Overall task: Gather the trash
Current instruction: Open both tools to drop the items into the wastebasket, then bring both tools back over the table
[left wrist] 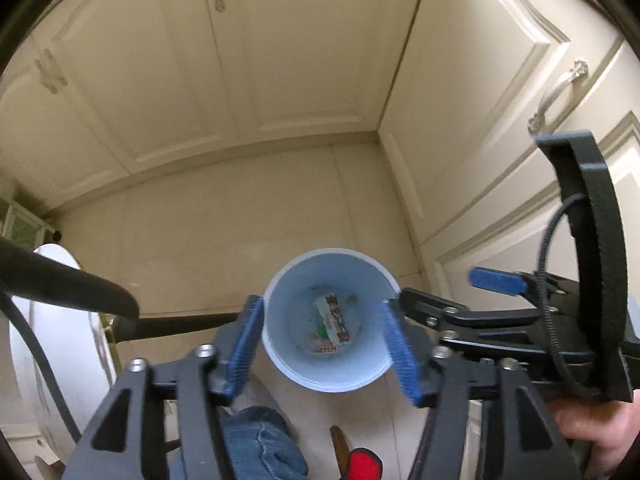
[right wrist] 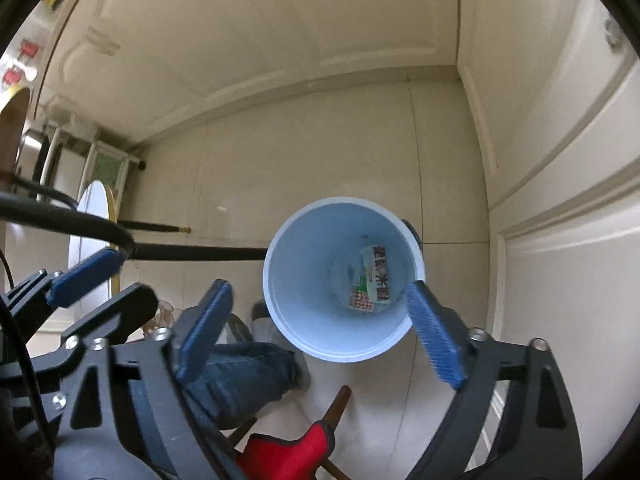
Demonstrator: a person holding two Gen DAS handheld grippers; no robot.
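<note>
A light blue round bin (left wrist: 288, 304) stands on the tiled floor in a corner of cream cabinets. A printed snack wrapper (left wrist: 334, 324) lies at its bottom. My left gripper (left wrist: 324, 336) is open and empty above the bin, its blue fingers (left wrist: 244, 344) on either side of the rim. In the right wrist view the same bin (right wrist: 304, 280) holds the wrapper (right wrist: 370, 280). My right gripper (right wrist: 320, 316) is open and empty above it, its right finger (right wrist: 434, 336) beside the rim. The right gripper also shows in the left wrist view (left wrist: 440, 312).
Cream cabinet doors (left wrist: 500, 120) close in behind and to the right of the bin. A white round object (left wrist: 60, 320) and a black pole (right wrist: 200, 252) stand at the left. A person's jeans leg (right wrist: 240, 376) and a red item (right wrist: 296, 452) are below the grippers.
</note>
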